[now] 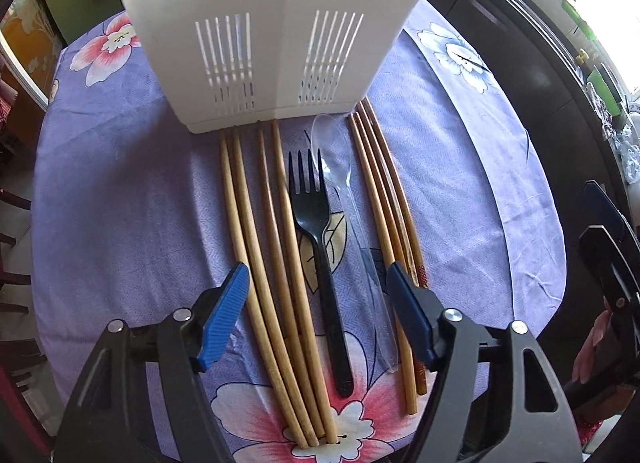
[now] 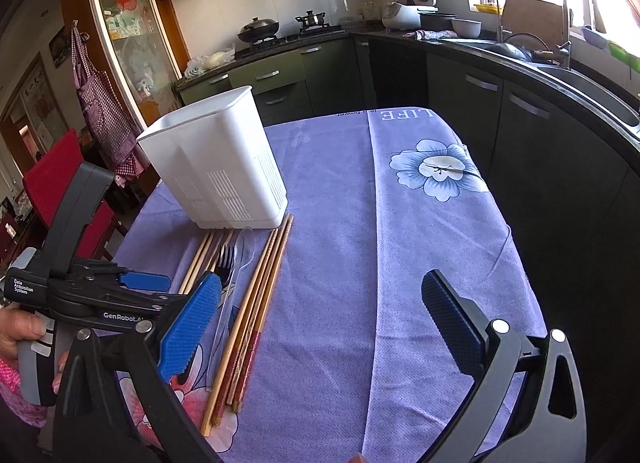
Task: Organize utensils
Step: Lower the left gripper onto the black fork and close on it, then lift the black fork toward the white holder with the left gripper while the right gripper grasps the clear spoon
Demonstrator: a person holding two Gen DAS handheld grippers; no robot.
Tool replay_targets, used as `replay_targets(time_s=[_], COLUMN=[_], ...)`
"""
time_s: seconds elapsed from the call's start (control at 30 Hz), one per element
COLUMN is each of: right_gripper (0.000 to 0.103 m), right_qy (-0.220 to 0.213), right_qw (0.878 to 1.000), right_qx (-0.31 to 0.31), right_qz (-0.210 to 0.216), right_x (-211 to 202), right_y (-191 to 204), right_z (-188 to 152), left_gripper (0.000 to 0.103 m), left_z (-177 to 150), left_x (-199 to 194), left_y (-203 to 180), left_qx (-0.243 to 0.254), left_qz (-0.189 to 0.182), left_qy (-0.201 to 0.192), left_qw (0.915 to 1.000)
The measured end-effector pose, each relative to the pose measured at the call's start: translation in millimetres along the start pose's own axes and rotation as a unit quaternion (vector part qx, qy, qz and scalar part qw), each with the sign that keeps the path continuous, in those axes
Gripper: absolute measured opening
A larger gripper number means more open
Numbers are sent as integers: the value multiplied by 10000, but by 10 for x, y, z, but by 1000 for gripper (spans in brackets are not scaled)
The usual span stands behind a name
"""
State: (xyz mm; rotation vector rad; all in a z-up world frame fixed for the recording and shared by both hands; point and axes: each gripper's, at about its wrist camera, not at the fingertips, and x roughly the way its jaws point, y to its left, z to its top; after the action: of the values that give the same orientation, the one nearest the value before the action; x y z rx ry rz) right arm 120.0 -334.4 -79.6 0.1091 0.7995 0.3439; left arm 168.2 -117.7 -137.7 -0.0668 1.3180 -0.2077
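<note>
Here, left gripper [image 1: 316, 303] points down over utensils on worktop [image 1: 120, 203], jaws apart, pressing nothing; pale chopsticks [image 1: 260, 263], black fork [image 1: 316, 223] and clear spoon [image 1: 352, 215] lie between them. Darker chopsticks [image 1: 384, 203] just beside right pad. White utensil holder [image 1: 260, 43] stands at utensil tips. Right gripper [image 2: 320, 323] wide open, empty, above purple floral cloth [image 2: 340, 183].

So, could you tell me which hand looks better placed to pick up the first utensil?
Left, probably. Its tongs straddle the black fork and chopsticks, while the right tongs hang open over bare tablecloth.
</note>
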Motion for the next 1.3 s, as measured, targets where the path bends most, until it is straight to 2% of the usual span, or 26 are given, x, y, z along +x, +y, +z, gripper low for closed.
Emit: replay_targets(time_s=[0.07, 0.13, 0.3, 0.5, 0.6, 0.77, 1.0, 1.3], right_gripper=[99, 99, 99, 99, 99, 99, 99, 99], right_qy=[-9, -7, 14, 29, 39, -1, -98, -33], right_qw=[10000, 10000, 10000, 10000, 10000, 10000, 9995, 9998], right_qx=[1, 24, 45, 54, 40, -80, -240, -19], right_qz=[1, 0, 9, 3, 32, -38, -167, -201], right_x=[-3, -4, -2, 5, -4, -46, -103, -131], right_y=[-21, -35, -36, -24, -9, 31, 83, -8], right_z=[-3, -6, -37, -37, -36, -34, -26, 5], left_gripper=[55, 43, 28, 25, 16, 14, 10, 9], left_z=[18, 33, 81, 89, 113, 134, 149, 86], left_x=[64, 112, 173, 130, 180, 278, 307, 190], left_y=[-17, -28, -64, -151, -162, -158, -185, -123], left_qx=[-75, -101, -161, -11, -16, -39, 38, 19], left_qz=[-123, -173, -129, 17, 98, 235, 372, 121], left_qy=[129, 206, 213, 134, 218, 319, 152, -75], left_qw=[9998, 9996, 9996, 9999, 9997, 9992, 9992, 9999])
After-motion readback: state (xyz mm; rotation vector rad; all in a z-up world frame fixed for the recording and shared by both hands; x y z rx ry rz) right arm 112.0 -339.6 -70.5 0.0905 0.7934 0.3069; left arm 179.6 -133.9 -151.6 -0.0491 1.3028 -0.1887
